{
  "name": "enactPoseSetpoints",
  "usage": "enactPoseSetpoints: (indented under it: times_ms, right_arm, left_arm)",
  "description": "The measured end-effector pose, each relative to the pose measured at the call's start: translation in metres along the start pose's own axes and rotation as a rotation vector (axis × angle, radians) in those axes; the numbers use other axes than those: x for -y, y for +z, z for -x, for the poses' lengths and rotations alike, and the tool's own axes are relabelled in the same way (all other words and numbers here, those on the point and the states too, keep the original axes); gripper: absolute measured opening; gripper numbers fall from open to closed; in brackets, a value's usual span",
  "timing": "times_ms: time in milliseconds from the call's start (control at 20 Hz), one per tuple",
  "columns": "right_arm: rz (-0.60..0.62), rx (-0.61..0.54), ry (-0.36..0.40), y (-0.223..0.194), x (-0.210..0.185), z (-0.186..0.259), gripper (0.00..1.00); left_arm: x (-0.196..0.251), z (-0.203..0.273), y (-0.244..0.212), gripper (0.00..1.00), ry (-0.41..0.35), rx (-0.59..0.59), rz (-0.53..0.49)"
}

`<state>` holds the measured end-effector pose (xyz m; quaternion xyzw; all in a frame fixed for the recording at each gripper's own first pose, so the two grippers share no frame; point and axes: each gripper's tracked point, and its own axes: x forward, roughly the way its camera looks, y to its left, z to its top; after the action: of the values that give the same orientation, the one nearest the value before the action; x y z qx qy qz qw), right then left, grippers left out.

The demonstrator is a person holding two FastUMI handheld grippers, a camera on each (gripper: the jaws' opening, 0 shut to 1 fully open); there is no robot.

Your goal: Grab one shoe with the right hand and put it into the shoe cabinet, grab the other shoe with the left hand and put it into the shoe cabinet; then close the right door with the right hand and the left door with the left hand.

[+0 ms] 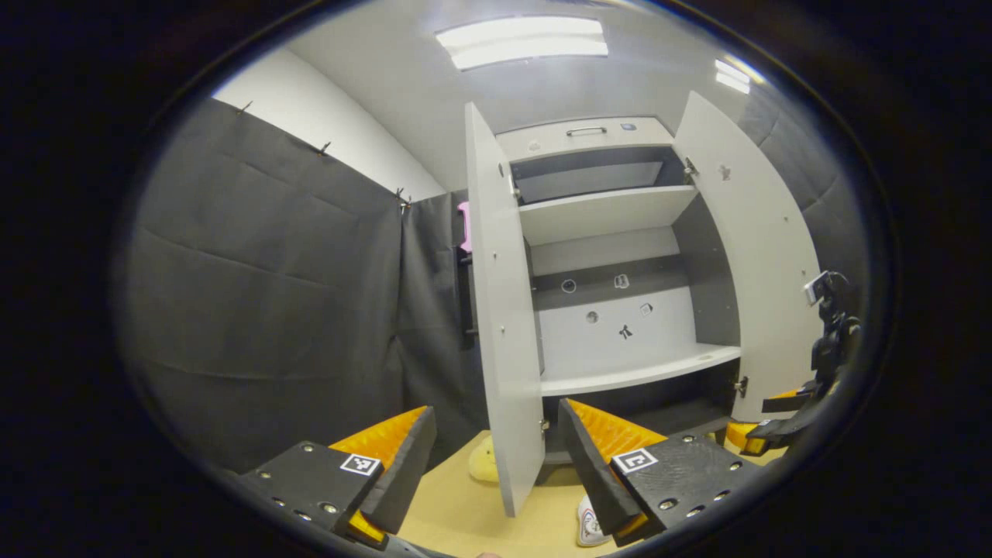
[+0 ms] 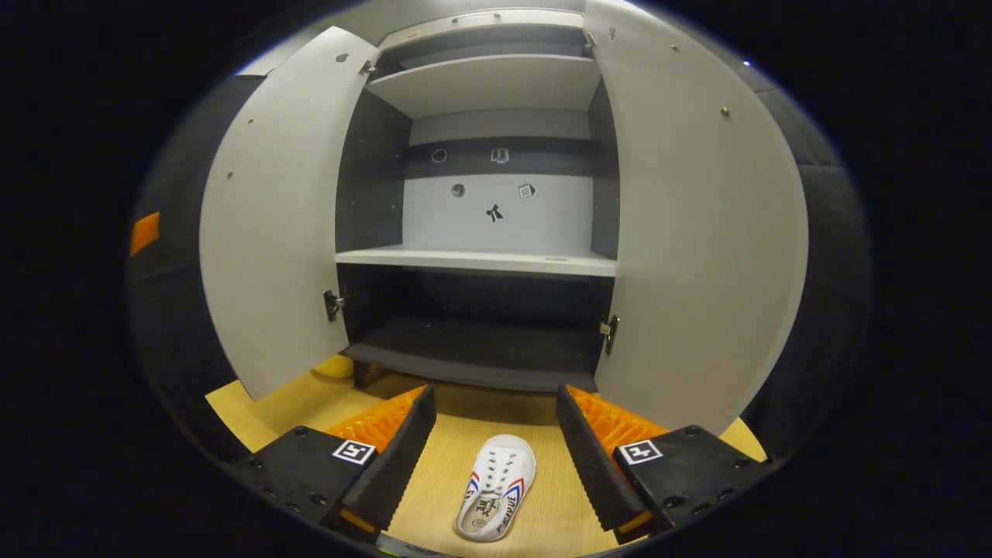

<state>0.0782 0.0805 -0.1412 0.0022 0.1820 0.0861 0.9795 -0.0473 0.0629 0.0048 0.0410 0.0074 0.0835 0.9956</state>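
shoe [image 2: 496,487]: white canvas sneaker on the wooden floor [image 2: 434,496], sole down, toe toward the shoe cabinet [image 2: 480,260], just short of its open front.
handling: likely light, soft upper, stiffer rubber sole; not fragile. Will probably squash under a hard pinch and could swing if held by the toe.
grip spot: best guess across the sidewalls at mid-length, over the laces, or on the heel collar. Smooth toe cap looks a slippery hold.
right gripper [image 2: 496,446]: spread wide, nothing between fingers. Shoe sits on the centreline between the two fingers, below and slightly behind the tips, not touching.
left gripper [image 1: 496,457]: also spread wide, holding nothing. Left door [image 1: 504,310] edge stands between its fingers in the left gripper view, farther off.
second shoe: yellow shape [image 1: 484,461] on the floor by the left door foot; too little visible to confirm as a shoe.
cabinet: both doors open, bottom shelf [image 2: 473,349] looks bare, right door [image 2: 697,232] swung out.
progress: no shoe stored yet.
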Motion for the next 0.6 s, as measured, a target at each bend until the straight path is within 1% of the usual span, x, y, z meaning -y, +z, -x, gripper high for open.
enactPoseSetpoints:
  times_ms: [400, 600]
  right_arm:
    - [0.008, -0.171, 0.047, -0.061, -0.016, -0.037, 0.98]
    - [0.029, -0.289, 0.07, -0.099, -0.024, -0.046, 0.98]
  left_arm:
    - [-0.017, 0.011, -0.004, 0.93, 0.045, -0.022, -0.023]
    - [-0.02, 0.012, -0.004, 0.93, 0.062, -0.026, -0.032]
